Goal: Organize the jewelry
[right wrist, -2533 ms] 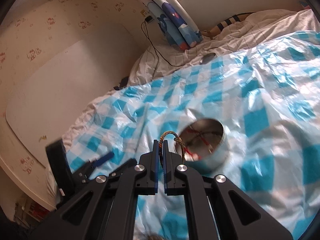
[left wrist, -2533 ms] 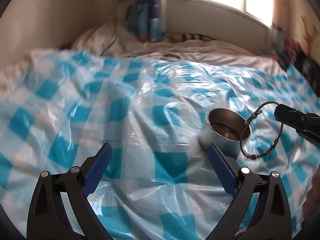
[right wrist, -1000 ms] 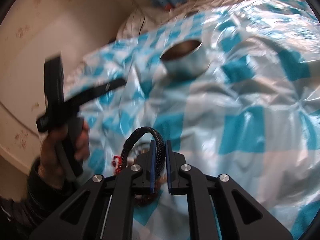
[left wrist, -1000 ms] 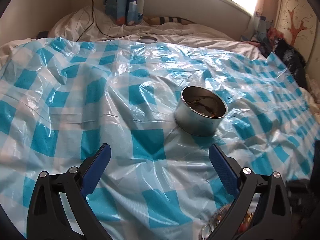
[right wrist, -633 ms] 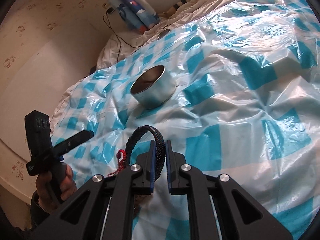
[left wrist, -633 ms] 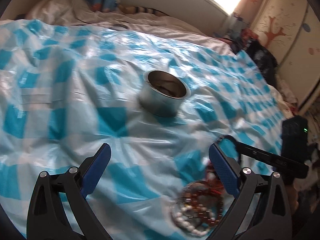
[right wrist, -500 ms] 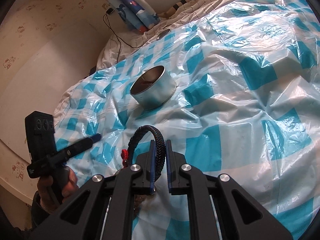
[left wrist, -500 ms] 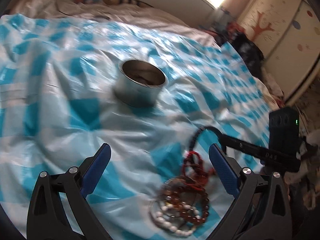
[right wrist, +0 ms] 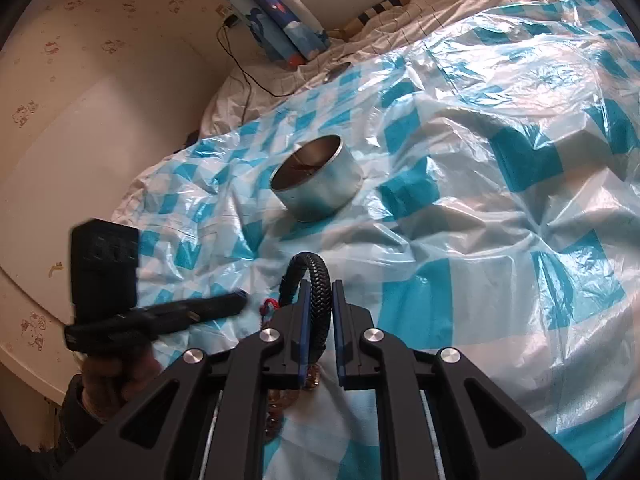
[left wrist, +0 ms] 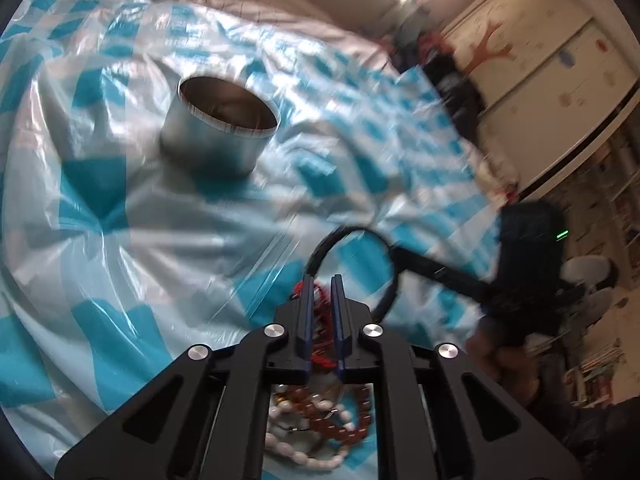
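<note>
A round metal tin [left wrist: 222, 130] stands open on the blue-checked plastic sheet [left wrist: 120, 240]; it also shows in the right wrist view [right wrist: 318, 184]. My right gripper [right wrist: 319, 300] is shut on a black braided bracelet [right wrist: 318, 280], held above the sheet; the bracelet's loop [left wrist: 354, 268] shows in the left wrist view. My left gripper [left wrist: 321, 300] is shut on a red cord bracelet [left wrist: 316, 312] over a pile of brown and white bead bracelets [left wrist: 320, 420]. The left gripper [right wrist: 224, 306] appears left of the braided bracelet in the right wrist view.
The sheet covers a bed with white bedding [right wrist: 400, 12]. A wall [right wrist: 100, 100] runs along the left, with a cable [right wrist: 248, 76] and blue cloth [right wrist: 280, 36] at the back. A wardrobe [left wrist: 540, 68] and clutter stand at the bed's right.
My left gripper swung right toward the bracelet pile and closed on the red cord. My right gripper kept holding the black braided bracelet, near the pile.
</note>
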